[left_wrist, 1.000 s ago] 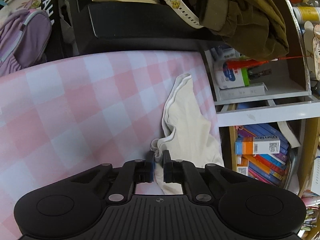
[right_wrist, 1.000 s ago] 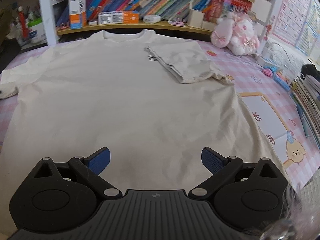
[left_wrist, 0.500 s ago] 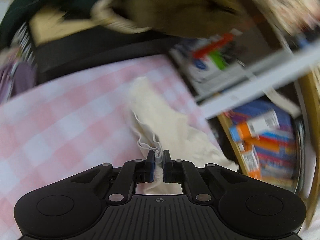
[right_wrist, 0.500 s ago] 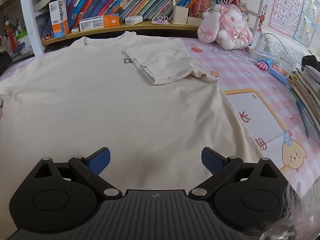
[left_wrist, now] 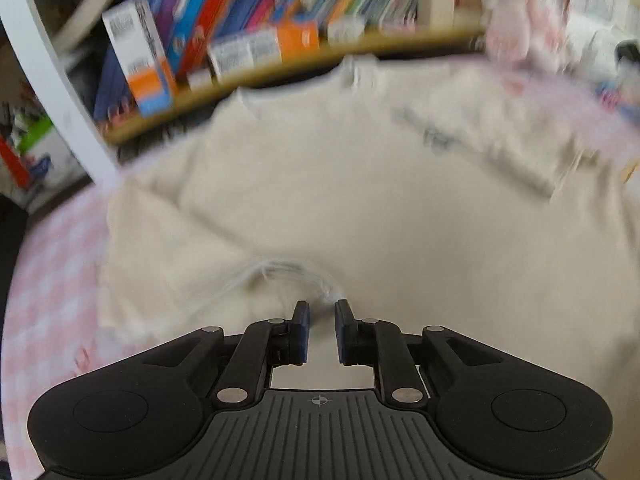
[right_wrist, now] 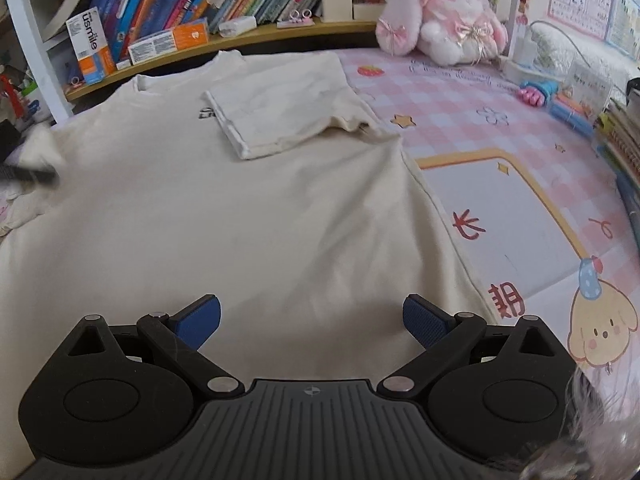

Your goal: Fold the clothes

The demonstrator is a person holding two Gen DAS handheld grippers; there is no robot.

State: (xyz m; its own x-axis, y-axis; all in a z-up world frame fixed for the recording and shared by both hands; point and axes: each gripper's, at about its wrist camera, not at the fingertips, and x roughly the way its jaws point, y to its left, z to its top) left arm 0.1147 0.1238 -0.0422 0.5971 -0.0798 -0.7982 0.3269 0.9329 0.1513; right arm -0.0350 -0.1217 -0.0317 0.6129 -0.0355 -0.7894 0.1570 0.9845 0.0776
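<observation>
A cream T-shirt (right_wrist: 248, 216) lies spread on the pink checked table cover (right_wrist: 460, 120). Its right sleeve (right_wrist: 276, 120) is folded in over the chest. In the blurred left wrist view, the left sleeve (left_wrist: 180, 256) lies folded onto the shirt body, with its hem (left_wrist: 280, 276) just ahead of my left gripper (left_wrist: 320, 308). That gripper's jaws are opening, a narrow gap shows between the pads, and they press on no cloth. My right gripper (right_wrist: 312, 312) hangs wide open over the shirt's lower part with nothing between its fingers. At the right wrist view's left edge, the left gripper (right_wrist: 16, 172) is a dark blur by the sleeve.
A bookshelf (right_wrist: 240, 36) with books and small boxes runs along the far edge behind the collar. A pink plush rabbit (right_wrist: 440, 28) sits at the back right. Pens and stacked books (right_wrist: 616, 136) line the right edge. A printed cartoon mat (right_wrist: 520, 216) lies right of the shirt.
My left gripper swung in from the table's left side over the shirt body, rolling and carrying the sleeve along. Its jaws have parted from the hem. The right gripper drifted rightward, staying open.
</observation>
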